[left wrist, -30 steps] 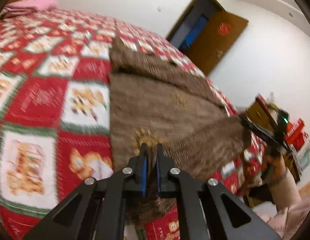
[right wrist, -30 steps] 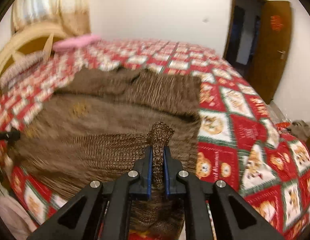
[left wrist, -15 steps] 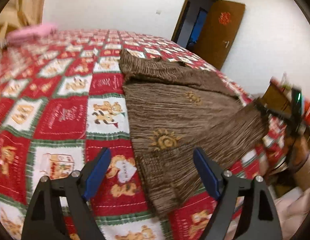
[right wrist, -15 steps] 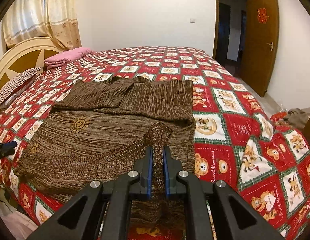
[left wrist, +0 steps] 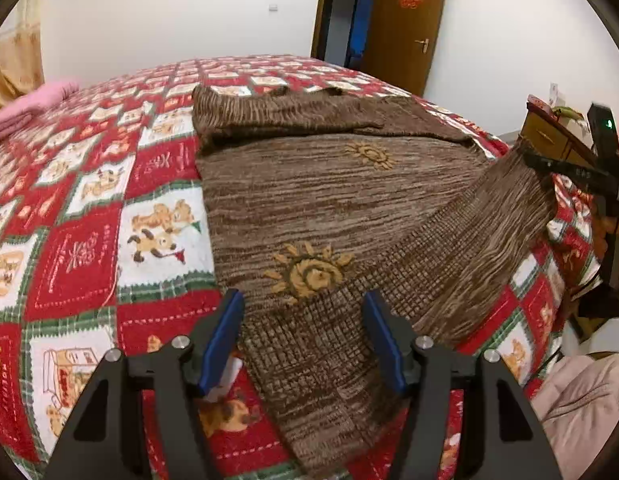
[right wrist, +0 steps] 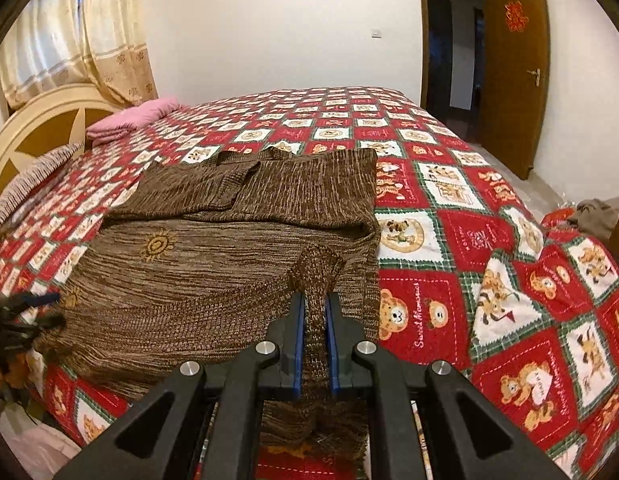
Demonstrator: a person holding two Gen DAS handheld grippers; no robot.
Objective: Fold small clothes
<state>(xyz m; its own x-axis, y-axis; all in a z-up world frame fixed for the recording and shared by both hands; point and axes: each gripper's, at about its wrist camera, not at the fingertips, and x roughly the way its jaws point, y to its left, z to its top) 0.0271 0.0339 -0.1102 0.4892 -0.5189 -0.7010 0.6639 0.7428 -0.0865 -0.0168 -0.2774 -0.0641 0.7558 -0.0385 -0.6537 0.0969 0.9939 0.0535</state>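
Note:
A brown knit sweater [left wrist: 317, 200] with yellow sun motifs lies spread on the bed, its far part folded over itself. It also shows in the right wrist view [right wrist: 213, 264]. My left gripper [left wrist: 303, 340] is open, its blue pads on either side of the sweater's ribbed near hem, which lies loose between them. My right gripper [right wrist: 314, 312] is shut on the sweater's ribbed hem corner and holds that fold lifted off the bed. The right gripper also shows at the far right of the left wrist view [left wrist: 569, 172].
The bed has a red, white and green patchwork quilt [right wrist: 469, 240]. A pink pillow [right wrist: 129, 120] and a striped pillow [right wrist: 33, 176] lie by the headboard [right wrist: 41, 124]. A brown door [right wrist: 513, 68] stands open at the back right. A wooden cabinet [left wrist: 553, 140] stands beside the bed.
My left gripper has opened and let go of the sweater's hem, which now lies on the bed. My right gripper has stayed shut on its corner.

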